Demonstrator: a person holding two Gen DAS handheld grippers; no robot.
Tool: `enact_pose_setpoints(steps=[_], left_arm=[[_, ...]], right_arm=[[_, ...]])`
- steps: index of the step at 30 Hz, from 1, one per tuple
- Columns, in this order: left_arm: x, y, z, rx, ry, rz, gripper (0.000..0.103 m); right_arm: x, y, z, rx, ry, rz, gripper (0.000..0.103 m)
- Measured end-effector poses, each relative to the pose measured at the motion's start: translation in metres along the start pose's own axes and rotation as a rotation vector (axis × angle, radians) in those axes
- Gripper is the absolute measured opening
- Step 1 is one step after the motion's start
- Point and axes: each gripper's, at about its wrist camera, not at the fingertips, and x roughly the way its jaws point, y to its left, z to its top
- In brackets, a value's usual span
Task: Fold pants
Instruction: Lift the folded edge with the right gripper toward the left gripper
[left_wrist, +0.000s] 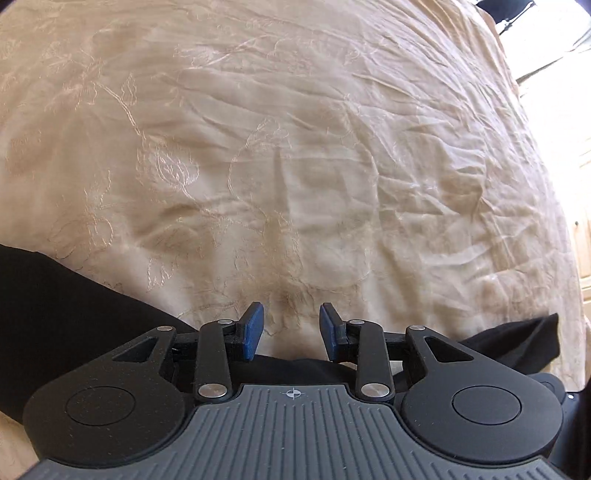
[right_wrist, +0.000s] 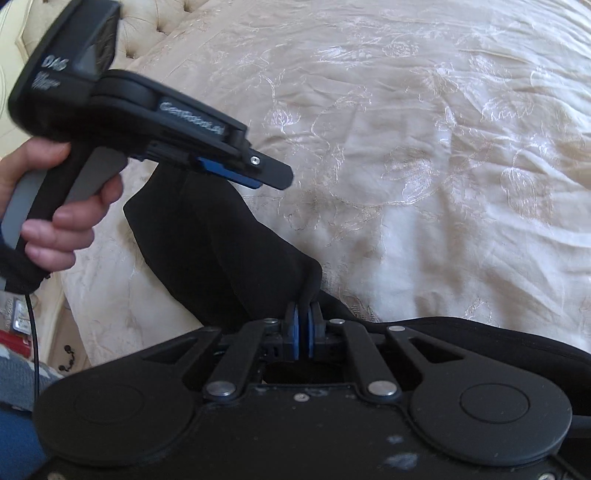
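Black pants (right_wrist: 221, 258) pinched by right gripper (right_wrist: 304, 314) above bedspread (right_wrist: 406, 147); left gripper (left_wrist: 291, 325) jaws narrowly apart, grip on fabric can't be told

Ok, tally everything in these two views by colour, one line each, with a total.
Black: 3 – pants, left gripper, right gripper
Cream: 1 – embroidered bedspread
Total: 4
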Motion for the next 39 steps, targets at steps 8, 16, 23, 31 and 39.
enact_pose_setpoints(steps=[8, 16, 23, 31, 39], left_arm=[[0.002, 0.015, -0.063, 0.016, -0.018, 0.042, 0.032], [-0.006, 0.012, -0.080, 0.044, -0.108, 0.062, 0.032], [-0.006, 0.011, -0.083, 0.071, -0.124, 0.071, 0.032], [-0.009, 0.010, -0.085, 0.082, -0.133, 0.080, 0.032], [-0.037, 0.010, -0.074, 0.079, -0.208, 0.072, 0.033]], right_arm=[[-0.004, 0.008, -0.006, -0.043, -0.022, -0.043, 0.015], [-0.007, -0.027, 0.031, 0.208, 0.006, 0.104, 0.027], [0.051, -0.046, 0.057, 0.342, 0.210, 0.212, 0.030], [0.079, -0.037, 0.060, 0.323, 0.267, 0.305, 0.007], [0.020, 0.013, 0.087, -0.018, -0.086, 0.022, 0.005]])
